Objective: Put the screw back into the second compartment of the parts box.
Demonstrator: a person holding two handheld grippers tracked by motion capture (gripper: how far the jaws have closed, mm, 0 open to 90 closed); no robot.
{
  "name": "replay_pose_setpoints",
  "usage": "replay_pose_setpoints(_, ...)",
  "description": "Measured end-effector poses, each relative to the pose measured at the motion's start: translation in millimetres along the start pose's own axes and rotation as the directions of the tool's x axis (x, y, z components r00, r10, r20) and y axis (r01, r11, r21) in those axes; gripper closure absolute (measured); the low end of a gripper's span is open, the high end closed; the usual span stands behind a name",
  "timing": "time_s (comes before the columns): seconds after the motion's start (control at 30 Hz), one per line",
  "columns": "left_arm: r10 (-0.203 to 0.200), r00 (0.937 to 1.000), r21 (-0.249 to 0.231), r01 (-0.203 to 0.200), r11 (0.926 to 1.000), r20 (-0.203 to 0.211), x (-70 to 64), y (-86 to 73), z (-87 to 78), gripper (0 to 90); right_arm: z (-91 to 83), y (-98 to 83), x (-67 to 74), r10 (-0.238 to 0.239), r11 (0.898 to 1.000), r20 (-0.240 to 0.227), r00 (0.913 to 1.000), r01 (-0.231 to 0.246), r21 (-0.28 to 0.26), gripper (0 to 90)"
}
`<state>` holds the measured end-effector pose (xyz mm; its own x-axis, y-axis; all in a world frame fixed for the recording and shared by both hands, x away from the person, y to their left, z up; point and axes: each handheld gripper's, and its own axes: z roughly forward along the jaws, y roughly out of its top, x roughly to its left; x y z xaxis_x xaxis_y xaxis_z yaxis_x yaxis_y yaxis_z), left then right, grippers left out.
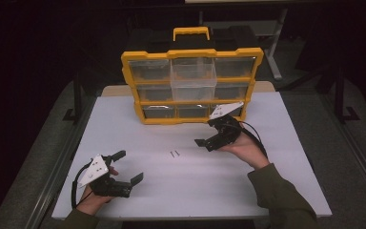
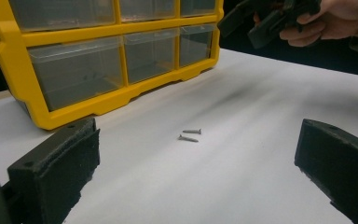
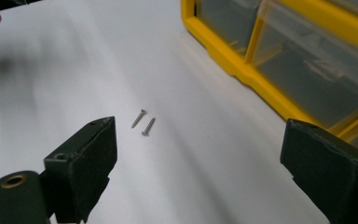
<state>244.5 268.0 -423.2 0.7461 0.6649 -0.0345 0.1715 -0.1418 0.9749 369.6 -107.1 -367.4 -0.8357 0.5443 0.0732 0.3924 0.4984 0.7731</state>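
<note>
I have two small screws (image 1: pixel 174 154) lying loose on the white table (image 1: pixel 124 129), roughly midway between my two tools and a little in front of the yellow drawer organizer (image 1: pixel 190 86). They are slim and grey, each with a flat, wider head at one end and a thin shank tapering to a point. They lie side by side, nearly parallel and very close; I cannot tell whether they touch. In the left gripper view the screws (image 2: pixel 189 135) sit ahead of the jaws, heads pointing opposite ways. In the right gripper view the screws (image 3: pixel 143 122) lie just beyond the jaw tips, slanted the same way with a narrow gap between them.

My right gripper (image 1: pixel 208 133) hangs above the table to the right of the screws, jaws wide apart with nothing between them, pointed toward the screws. My left gripper (image 1: pixel 127 167) sits low near the table's front left edge, jaws also spread wide and empty, well apart from the screws.

The organizer stands upright at the far side of the table, its clear drawers framed in yellow; one middle drawer (image 1: pixel 193 76) juts out from the rest.
</note>
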Motion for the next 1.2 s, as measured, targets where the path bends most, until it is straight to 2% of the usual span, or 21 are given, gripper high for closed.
replay_pose_setpoints(0.43, 0.000, 1.0000, -0.002, 0.000, 1.0000, -0.003, 0.8, 0.1, -0.9, 0.0, 29.1, -4.8, 10.3, 0.017, 1.000, -0.033, 0.9993, -0.017, 0.006, 12.1)
replay_pose_setpoints(0.53, 0.000, 1.0000, -0.002, 0.000, 1.0000, -0.003, 0.6, 0.2, -0.6, 0.0, 35.0, -4.7, 12.8, 0.003, 1.000, -0.039, 0.9992, -0.003, 0.006, 12.8)
replay_pose_setpoints(1.1, -0.005, 1.0000, -0.003, 0.005, 1.0000, 0.000, 1.9, -0.3, -1.2, 0.0, 60.9, 3.6, 26.2, -0.003, 1.000, -0.074, 0.9972, 0.005, 0.020, 15.9)
replay_pose_setpoints(1.13, -0.004, 1.0000, -0.001, 0.004, 1.0000, 0.000, 1.5, -0.1, -1.4, 0.0, 63.4, 4.1, 27.0, -0.019, 1.000, -0.076, 0.9969, 0.020, 0.016, 16.5)
replay_pose_setpoints(1.2, -0.001, 1.0000, -0.002, 0.001, 1.0000, 0.001, 0.9, 0.1, -1.5, 0.0, 67.8, 5.4, 31.6, -0.004, 1.000, -0.088, 0.9961, 0.007, 0.027, 18.3)
